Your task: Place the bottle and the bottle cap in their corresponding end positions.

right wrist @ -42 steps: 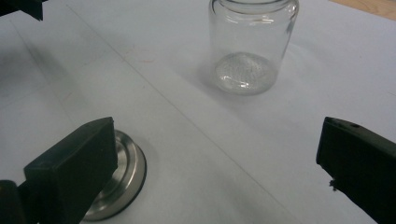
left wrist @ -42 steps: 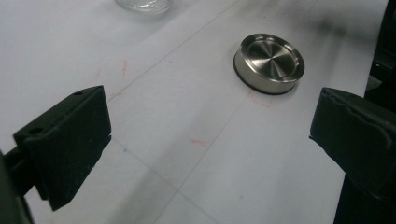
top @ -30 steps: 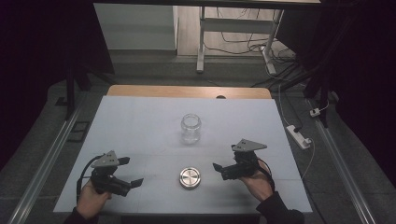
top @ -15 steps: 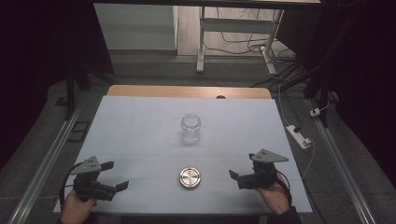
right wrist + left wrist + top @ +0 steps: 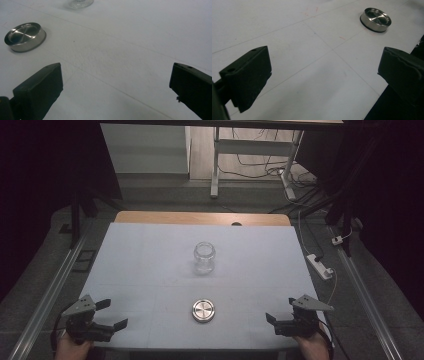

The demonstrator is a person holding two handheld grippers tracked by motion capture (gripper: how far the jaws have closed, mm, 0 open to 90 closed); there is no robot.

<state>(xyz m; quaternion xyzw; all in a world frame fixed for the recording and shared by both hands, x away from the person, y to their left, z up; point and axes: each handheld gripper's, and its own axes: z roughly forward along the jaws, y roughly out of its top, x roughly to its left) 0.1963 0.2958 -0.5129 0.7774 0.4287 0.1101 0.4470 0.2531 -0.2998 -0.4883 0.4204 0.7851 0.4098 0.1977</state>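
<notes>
A clear glass jar (image 5: 204,257) stands upright without a lid in the middle of the white table (image 5: 150,255). A round metal lid (image 5: 203,310) lies flat nearer the front edge. My left gripper (image 5: 114,314) is open at the front left corner, well left of the lid. My right gripper (image 5: 280,310) is open at the front right corner, well right of the lid. In the left gripper view the jaws of the left gripper (image 5: 324,72) stand wide apart and empty, with the lid (image 5: 375,19) far ahead. In the right gripper view the right gripper (image 5: 116,85) is also wide and empty, with the lid (image 5: 25,36) and the jar's base (image 5: 80,3) ahead.
A wooden strip (image 5: 200,218) runs along the table's far edge. A white power strip (image 5: 320,266) lies on the floor to the right. Metal rails (image 5: 50,290) flank the table, and a desk frame (image 5: 216,160) stands behind it.
Both grippers have drawn back toward the front edge and outward, the left one to the left corner, the right one to the right corner. The jar and lid have not moved.
</notes>
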